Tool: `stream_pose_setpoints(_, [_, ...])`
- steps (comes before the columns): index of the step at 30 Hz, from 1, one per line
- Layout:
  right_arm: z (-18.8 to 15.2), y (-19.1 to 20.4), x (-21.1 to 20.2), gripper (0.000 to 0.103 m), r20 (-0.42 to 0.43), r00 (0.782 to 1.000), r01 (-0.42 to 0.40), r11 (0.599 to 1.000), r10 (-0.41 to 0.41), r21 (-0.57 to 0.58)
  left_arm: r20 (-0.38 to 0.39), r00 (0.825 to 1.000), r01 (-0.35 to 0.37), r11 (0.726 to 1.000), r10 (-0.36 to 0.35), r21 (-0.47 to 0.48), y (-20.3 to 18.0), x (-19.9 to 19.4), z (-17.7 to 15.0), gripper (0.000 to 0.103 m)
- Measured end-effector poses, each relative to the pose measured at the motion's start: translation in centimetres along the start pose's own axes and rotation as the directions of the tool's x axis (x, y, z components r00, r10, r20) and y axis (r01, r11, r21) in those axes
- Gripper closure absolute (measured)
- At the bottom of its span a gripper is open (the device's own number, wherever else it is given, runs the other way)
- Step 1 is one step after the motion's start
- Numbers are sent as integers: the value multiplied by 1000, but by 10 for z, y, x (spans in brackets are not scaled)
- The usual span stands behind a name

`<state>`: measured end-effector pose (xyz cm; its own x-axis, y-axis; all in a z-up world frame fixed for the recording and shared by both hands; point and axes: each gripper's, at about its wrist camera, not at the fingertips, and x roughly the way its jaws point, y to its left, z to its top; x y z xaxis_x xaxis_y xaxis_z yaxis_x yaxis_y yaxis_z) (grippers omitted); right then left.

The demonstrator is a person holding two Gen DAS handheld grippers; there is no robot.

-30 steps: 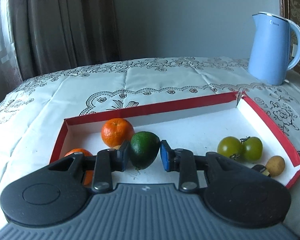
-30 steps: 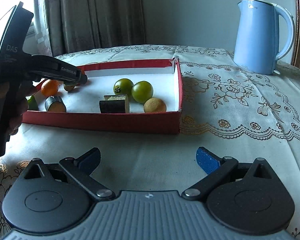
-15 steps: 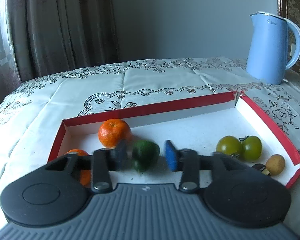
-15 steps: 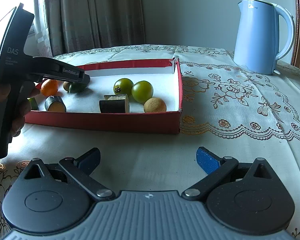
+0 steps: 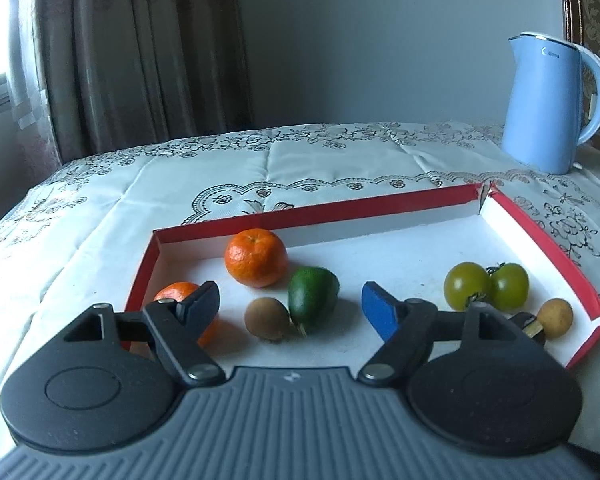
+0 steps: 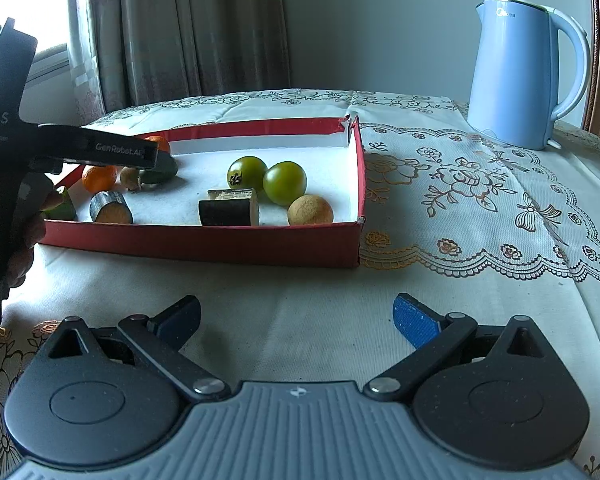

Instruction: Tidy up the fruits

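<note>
Left gripper (image 5: 291, 303) spread wide — avocado (image 5: 313, 297) mid-tray (image 5: 540, 236).

We see the shallow red cardboard tray (image 5: 540, 236) crowded at both ends. At lower left of the left wrist view, two orange mandarins (image 5: 256, 257), a brown round fruit (image 5: 267, 317) and a dark green avocado (image 5: 312, 295) sit close together, the avocado just beside the brown fruit. At right, two green tomatoes (image 5: 485, 286) and a tan round fruit (image 5: 555, 317) fill the corner. The white floor between these clusters lies bare, as does the strip along the far wall. In the right wrist view, two dark cut vegetable pieces (image 6: 228, 207) line the tray's near wall. The light blue electric kettle (image 6: 518, 72) stands upper right, well apart, with bare embroidered tablecloth (image 6: 460, 208) between it and the tray.
</note>
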<state>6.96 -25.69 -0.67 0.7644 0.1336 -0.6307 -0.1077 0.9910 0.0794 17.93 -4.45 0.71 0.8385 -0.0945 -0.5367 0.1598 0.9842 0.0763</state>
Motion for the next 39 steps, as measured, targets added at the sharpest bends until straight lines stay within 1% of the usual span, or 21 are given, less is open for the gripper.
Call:
stream_pose_setpoints(3, [0, 0, 0, 0, 0, 1000, 0, 1000, 0, 0, 3, 1000, -4, 1000, 4, -10, 2, -5, -2, 27])
stream_pose_setpoints(7, [0, 0, 0, 0, 0, 1000, 0, 1000, 0, 0, 31, 999, -25, 999, 26, -29, 7, -21, -5, 26])
stream_pose_setpoints(9, [0, 0, 0, 0, 0, 1000, 0, 1000, 0, 0, 42, 999, -31, 998, 33, -46, 11, -33, -9, 24])
stream_pose_setpoints(11, [0, 0, 0, 0, 0, 1000, 0, 1000, 0, 0, 54, 998, -26, 998, 29, -61, 14, -45, -13, 19])
stream_pose_setpoints(15, [0, 0, 0, 0, 0, 1000, 0, 1000, 0, 0, 68, 997, -16, 997, 21, -78, 17, -63, -21, 18])
stream_pose_setpoints(20, [0, 0, 0, 0, -1, 1000, 1, 1000, -1, 0, 65, 998, -11, 995, 18, -99, 19, -80, -27, 17])
stream_pose_setpoints(24, [0, 0, 0, 0, -1, 1000, 1, 1000, -1, 0, 61, 998, -24, 994, 30, -104, 17, -97, -38, 13])
stream_pose_setpoints(26, [0, 1, 0, 0, -2, 1000, 1, 1000, -1, -1, 64, 998, -20, 993, 27, -114, 16, -105, -44, 8])
stream_pose_setpoints(29, [0, 4, 1, 0, -11, 1000, 13, 1000, -13, -20, 52, 998, -32, 992, 38, -125, 14, -116, -53, 7])
stream_pose_setpoints(31, [-2, 8, -4, 0, 17, 999, 34, 999, -34, -38, 50, 998, -33, 991, 39, -127, 13, -121, -59, 6])
stream_pose_setpoints(33, [-4, 13, -11, 0, 58, 995, 88, 995, -85, -49, 52, 997, -44, 991, 50, -123, 11, -125, -63, 5])
stream_pose_setpoints(34, [-5, 15, -13, 0, 60, 994, 94, 995, -91, -46, 52, 997, -45, 991, 52, -125, 11, -127, -65, 4])
stream_pose_setpoints(37, [-7, 17, -14, 0, 31, 998, 54, 999, -54, 3, 49, 997, -50, 990, 57, -129, 10, -129, -69, 4])
stream_pose_setpoints(39, [-6, 19, -12, 0, 15, 998, 63, 997, -64, 33, 44, 997, -62, 990, 68, -125, 10, -130, -71, 3])
